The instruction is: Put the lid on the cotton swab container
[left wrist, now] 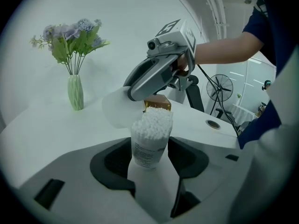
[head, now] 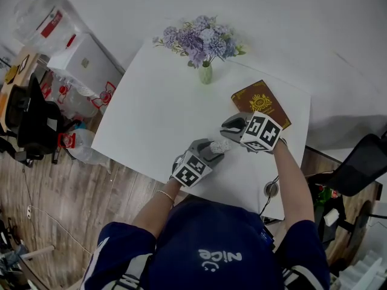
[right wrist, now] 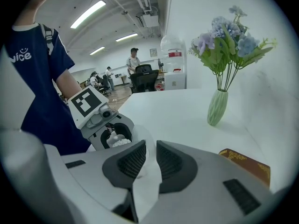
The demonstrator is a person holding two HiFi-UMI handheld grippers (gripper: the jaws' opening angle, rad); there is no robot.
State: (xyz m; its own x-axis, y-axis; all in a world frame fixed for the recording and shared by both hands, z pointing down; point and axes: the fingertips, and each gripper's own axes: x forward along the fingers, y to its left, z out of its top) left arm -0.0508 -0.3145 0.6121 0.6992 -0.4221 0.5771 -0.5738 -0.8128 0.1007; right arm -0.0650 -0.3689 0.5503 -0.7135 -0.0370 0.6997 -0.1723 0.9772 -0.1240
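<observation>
- Left claw (left wrist: 149,161): wide open, grips nothing. Cotton swab container (left wrist: 150,136) upright on table (head: 151,113) between pads, apparently untouched.
- Right claw (right wrist: 150,158): closed on lid (left wrist: 113,110), held just beside container mouth.
- Risk: container unbraced; off-centre lid push likely tips it, spills swabs. Heaped swabs may block seating.
- Book (head: 261,103) just beyond.

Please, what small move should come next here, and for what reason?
Probably close the left tool on the container. The container stands uncovered between that tool's wide jaws, which seem not to press on it. The right tool grips the lid close beside the container's top. Pushing the lid onto a loose container could tip it.
</observation>
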